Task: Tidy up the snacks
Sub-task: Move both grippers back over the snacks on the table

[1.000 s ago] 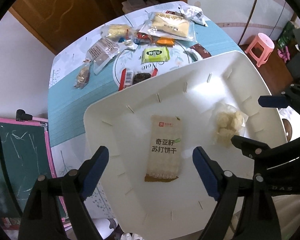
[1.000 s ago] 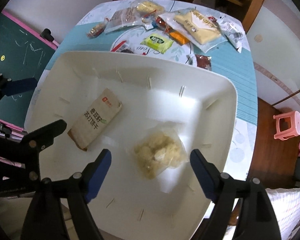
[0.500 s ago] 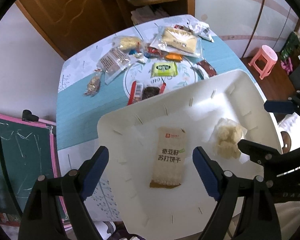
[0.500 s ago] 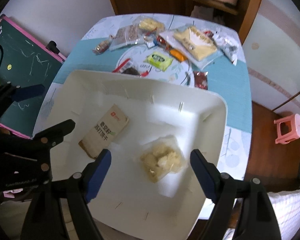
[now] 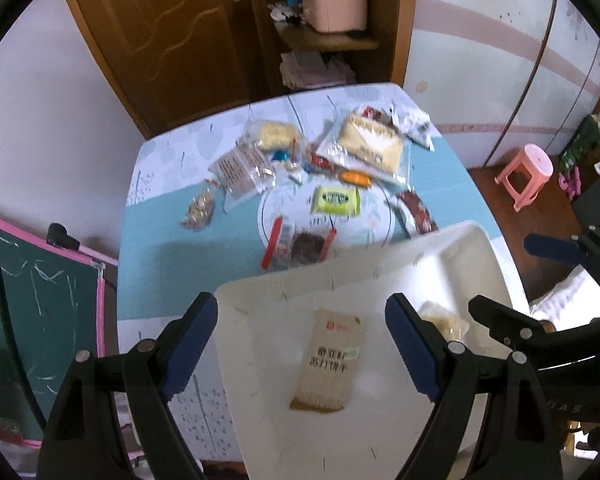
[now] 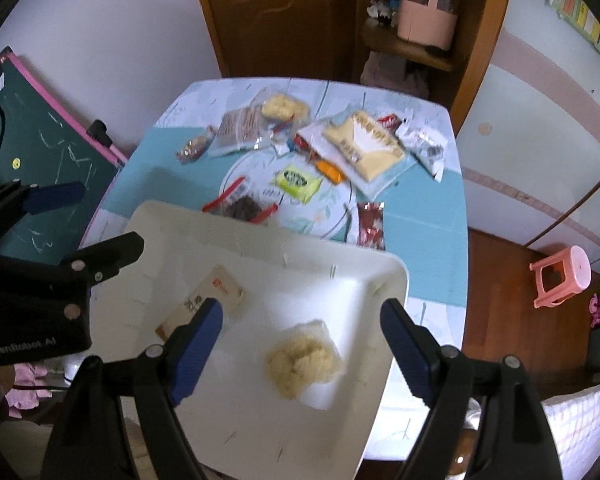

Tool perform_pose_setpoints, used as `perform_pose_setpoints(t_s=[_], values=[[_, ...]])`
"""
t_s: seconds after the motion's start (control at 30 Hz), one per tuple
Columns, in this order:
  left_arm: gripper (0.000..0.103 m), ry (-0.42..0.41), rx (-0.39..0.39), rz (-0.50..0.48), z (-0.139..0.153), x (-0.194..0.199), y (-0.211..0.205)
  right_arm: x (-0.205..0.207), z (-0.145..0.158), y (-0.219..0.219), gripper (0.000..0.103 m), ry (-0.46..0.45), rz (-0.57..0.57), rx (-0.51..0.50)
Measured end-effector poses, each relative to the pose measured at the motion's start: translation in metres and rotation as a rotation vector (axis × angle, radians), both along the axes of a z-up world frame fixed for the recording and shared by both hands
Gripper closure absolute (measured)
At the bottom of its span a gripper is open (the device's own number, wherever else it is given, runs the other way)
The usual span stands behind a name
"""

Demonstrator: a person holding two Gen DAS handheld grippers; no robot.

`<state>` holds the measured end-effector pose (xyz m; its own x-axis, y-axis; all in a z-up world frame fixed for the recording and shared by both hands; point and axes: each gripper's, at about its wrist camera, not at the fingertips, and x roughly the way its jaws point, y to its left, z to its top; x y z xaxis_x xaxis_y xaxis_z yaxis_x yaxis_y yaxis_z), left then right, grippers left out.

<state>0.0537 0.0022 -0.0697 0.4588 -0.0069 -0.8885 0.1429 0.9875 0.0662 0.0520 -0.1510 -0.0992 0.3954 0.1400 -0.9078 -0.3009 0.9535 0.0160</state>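
The left gripper [image 5: 300, 338] has its blue-padded fingers [image 5: 190, 338] wide apart, and nothing is between them. The right gripper [image 6: 302, 344] has its fingers spread wide too and holds nothing. Both hang above the white square plastic tray [image 5: 452, 264], which stands on the near part of the light blue patterned table [image 5: 160, 256].

In the tray lie two snacks. The beige cracker packet with dark printed characters [image 5: 330, 360] is seen complete in the left wrist view, but in the right wrist view one blue finger covers a part of it. The clear bag of pale yellow puffed pieces [image 6: 302, 358] is fully visible in the right wrist view; in the left wrist view it is mostly hidden behind the gripper's finger.

The other snacks are still on the table beyond the tray: a yellow-green flat packet [image 5: 336, 200], a big clear bag with a yellow cake [image 5: 370, 146], a dark red wrapper [image 6: 370, 224] and several smaller ones. Each view also shows the other gripper at its edge. Only the right wrist view shows a white woven basket [image 6: 580, 428] at the bottom right. A pink plastic stool [image 5: 526, 174] stands on the wooden floor.
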Motion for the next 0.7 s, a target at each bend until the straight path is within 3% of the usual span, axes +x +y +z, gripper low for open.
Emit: perform_pose_setpoints(t_s=[0.33,0.7], values=[[0.018,-0.045,-0.025,0.016,0.011,0.030,0.016,0.018,0.014,-0.008,0.022,-0.059,-0.014,0.033],[0.018,-0.086,-0.013,0.081,0.012,0.066,0.040,0.053,0.013,-0.040,0.022,-0.070,-0.123,0.040]])
